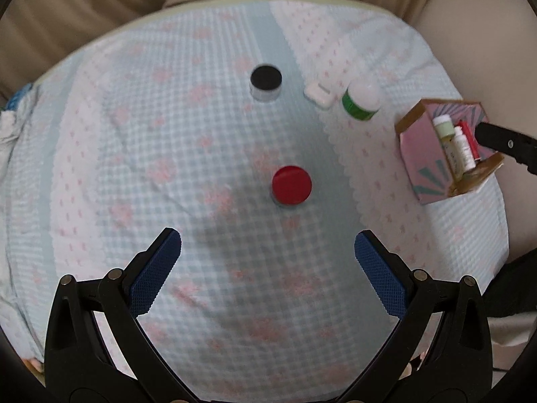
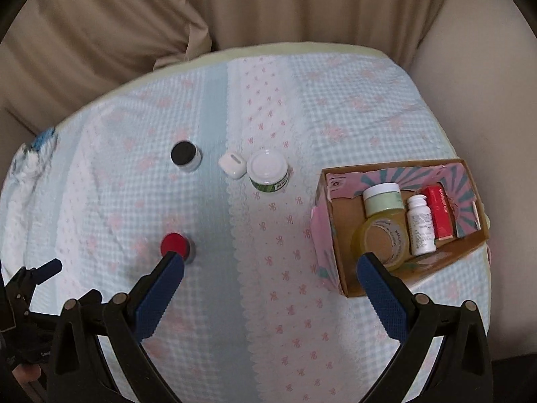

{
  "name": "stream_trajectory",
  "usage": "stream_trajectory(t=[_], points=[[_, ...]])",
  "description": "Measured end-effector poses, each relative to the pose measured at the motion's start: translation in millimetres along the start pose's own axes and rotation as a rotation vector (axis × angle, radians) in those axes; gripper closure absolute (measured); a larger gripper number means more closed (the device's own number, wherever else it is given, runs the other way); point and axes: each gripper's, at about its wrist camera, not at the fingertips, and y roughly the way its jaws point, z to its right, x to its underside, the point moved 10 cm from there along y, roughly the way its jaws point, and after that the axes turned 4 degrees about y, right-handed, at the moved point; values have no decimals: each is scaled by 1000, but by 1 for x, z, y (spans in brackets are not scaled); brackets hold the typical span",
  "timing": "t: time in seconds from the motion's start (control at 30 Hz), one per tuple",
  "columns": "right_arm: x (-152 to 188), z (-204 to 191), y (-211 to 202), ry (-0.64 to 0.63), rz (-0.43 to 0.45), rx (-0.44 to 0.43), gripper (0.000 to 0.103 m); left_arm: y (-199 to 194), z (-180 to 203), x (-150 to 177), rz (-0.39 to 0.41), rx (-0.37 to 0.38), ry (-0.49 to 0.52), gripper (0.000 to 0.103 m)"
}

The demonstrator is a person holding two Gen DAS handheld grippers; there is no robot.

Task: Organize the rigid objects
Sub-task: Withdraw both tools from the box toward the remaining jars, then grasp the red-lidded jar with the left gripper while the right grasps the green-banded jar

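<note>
A pale blue checked cloth (image 2: 208, 302) with pink bows covers the surface; beige fabric (image 2: 100, 33) bunches behind it.

Your left gripper (image 1: 267, 247) and right gripper (image 2: 270, 267) look alike: black plastic linkage arms, round metal pivot pins, and finger pads (image 1: 156, 273) of textured blue rubber with serrated inner edges.

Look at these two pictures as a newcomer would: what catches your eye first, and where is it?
The red-lidded jar stands alone mid-cloth, just ahead of the open left gripper. On the right sits a pink box, already holding a green jar, a white bottle and a red item. Farther back, a black-lidded jar, a white case and a white-lidded jar stand in a row.
</note>
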Motion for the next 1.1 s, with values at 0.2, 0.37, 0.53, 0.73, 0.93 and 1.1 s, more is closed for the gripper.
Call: stream_trajectory(t=[0.2,0.37,0.53,0.73,0.93,1.1], points=[[-15,-7,52,-95,-48,12,0,55,4,0,-74,0,20,0],[-42,-11,106,-206,-90,-6,0,103,9,-1,-125,-20,42,0],[-70,-23,167,-377,-170,-30,0,145,13,-5,-150,-28,24,0],[-73,-24,230,-403,-317,-35,0,182,20,-8,-158,-43,20,7],[-66,-23,262,-392,-370,-31,1,198,26,-5,-161,-75,42,15],[-64,-21,276,-355,-400,-46,23,199,28,-10,-134,-78,44,23]])
